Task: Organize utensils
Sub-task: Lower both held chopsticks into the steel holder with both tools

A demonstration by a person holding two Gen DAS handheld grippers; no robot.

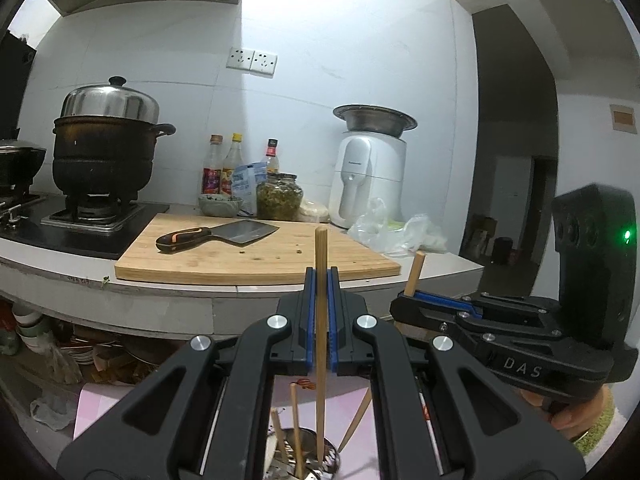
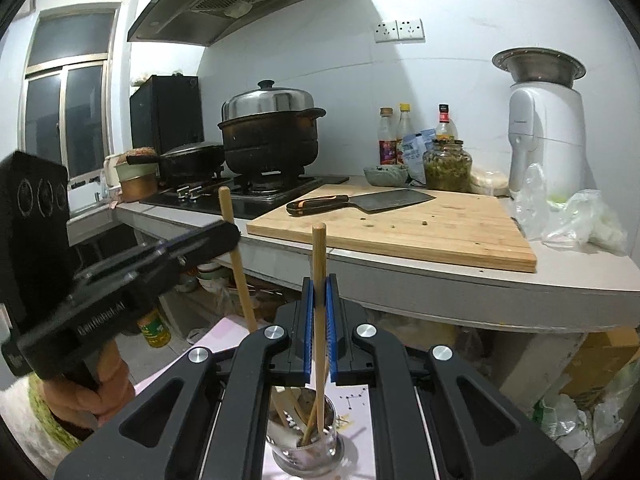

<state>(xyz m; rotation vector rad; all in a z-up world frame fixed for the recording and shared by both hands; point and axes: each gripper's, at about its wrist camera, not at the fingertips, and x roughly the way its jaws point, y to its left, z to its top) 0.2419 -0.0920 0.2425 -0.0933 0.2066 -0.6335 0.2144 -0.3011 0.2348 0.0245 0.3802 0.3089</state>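
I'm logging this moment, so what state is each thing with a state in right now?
left tool: shut on a chopstick
right tool: shut on a second chopstick
metal holder: upright, utensils inside
big pot: lid on
cleaver: lying flat on cutting board
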